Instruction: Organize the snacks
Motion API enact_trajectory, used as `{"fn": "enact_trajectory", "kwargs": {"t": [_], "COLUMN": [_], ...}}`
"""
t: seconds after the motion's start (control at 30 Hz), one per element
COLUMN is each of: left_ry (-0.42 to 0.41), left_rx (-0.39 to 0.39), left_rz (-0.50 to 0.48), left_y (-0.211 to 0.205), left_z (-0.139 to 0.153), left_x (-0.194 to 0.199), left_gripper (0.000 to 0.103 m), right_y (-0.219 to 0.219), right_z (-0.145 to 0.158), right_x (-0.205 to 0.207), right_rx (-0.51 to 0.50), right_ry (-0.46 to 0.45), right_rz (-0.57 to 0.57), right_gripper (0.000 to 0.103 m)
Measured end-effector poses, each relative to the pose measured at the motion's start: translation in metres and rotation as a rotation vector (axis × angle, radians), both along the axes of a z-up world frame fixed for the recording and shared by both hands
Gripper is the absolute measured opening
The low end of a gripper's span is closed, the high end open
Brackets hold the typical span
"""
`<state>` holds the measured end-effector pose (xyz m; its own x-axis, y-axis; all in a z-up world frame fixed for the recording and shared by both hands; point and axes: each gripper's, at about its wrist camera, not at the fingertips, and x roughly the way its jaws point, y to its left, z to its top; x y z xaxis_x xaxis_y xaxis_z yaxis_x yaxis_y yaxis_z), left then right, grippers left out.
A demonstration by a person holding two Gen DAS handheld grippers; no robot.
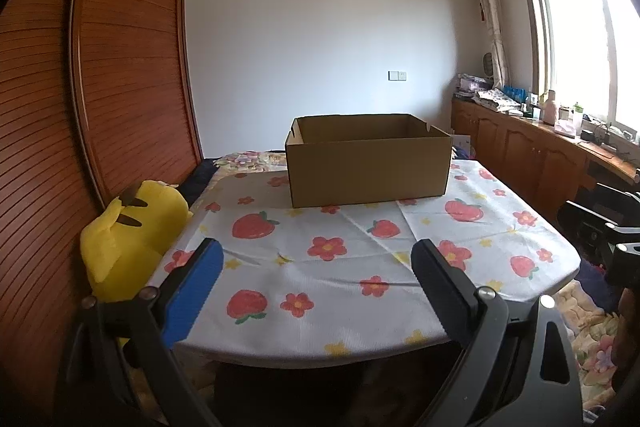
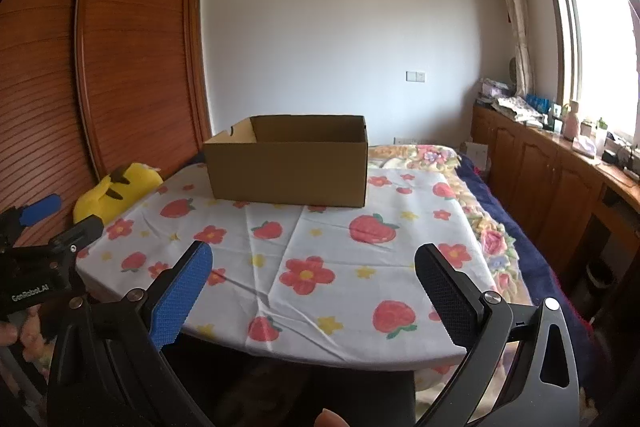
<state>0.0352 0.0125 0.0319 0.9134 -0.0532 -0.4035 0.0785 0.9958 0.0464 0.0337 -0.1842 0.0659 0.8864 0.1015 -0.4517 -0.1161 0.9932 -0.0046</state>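
A brown cardboard box (image 1: 366, 163) sat on the worktop (image 1: 352, 267), toward the far end, at about 12 o'clock from the left tongs (image 1: 316, 263). Its top was open and faced up. Its long side ran left to right across the worktop, and one long wall faced the cameras. From the right wrist camera the box (image 2: 288, 163) sat more toward 11 o'clock, turned a little so one short end showed too. What was inside the box could not be seen.

The worktop had a white cloth (image 2: 320, 259) with red strawberries and flowers on it. No snacks showed on the cloth.

The left tongs were held low at the near edge of the worktop, pointing straight at the box. Their two fingers were spread wide with nothing between them. One finger had a blue pad (image 1: 192, 295) and the other was black.

The right tongs (image 2: 312, 267) were also low at the near edge, pointing forward, spread wide and holding nothing. In the right wrist view the left tongs (image 2: 60, 219) showed at 9 o'clock, also with their fingers apart.

A yellow plush toy (image 1: 128, 243) leaned at the left side of the worktop, next to a brown wardrobe (image 1: 100, 67).
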Motion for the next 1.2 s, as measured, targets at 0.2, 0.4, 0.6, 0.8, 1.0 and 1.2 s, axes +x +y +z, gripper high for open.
{"fn": "enact_trajectory", "kwargs": {"t": [0.2,0.4,0.6,0.8,1.0,1.2], "left_ry": [-0.003,-0.006,-0.006,-0.009,-0.012,-0.017], "left_rx": [0.003,-0.001,-0.004,-0.004,-0.003,0.0], "left_rz": [-0.004,-0.005,-0.008,-0.008,-0.011,-0.01], "left_y": [-0.0015,-0.0024,-0.0022,-0.0019,-0.0022,-0.0028], "left_z": [0.0004,0.0008,0.0015,0.0028,0.0035,0.004], "left_x": [-0.0018,-0.004,-0.0044,-0.0051,-0.0055,-0.0065], "left_gripper": [0.096,0.096,0.096,0.096,0.096,0.096], "right_y": [-0.0018,-0.0035,-0.0048,-0.0049,-0.0048,-0.0052], "right_z": [-0.0031,-0.0058,-0.0077,-0.0076,-0.0065,-0.006], "right_x": [-0.0005,-0.0006,-0.0002,-0.0004,-0.0015,-0.0023], "right_rx": [-0.001,0.001,0.005,0.002,0.003,0.004], "right_ry": [0.004,0.005,0.011,0.009,0.009,0.007], "right_rz": [-0.008,-0.011,-0.011,-0.011,-0.011,-0.01], "right_gripper": [0.103,0.103,0.103,0.103,0.103,0.103]}}
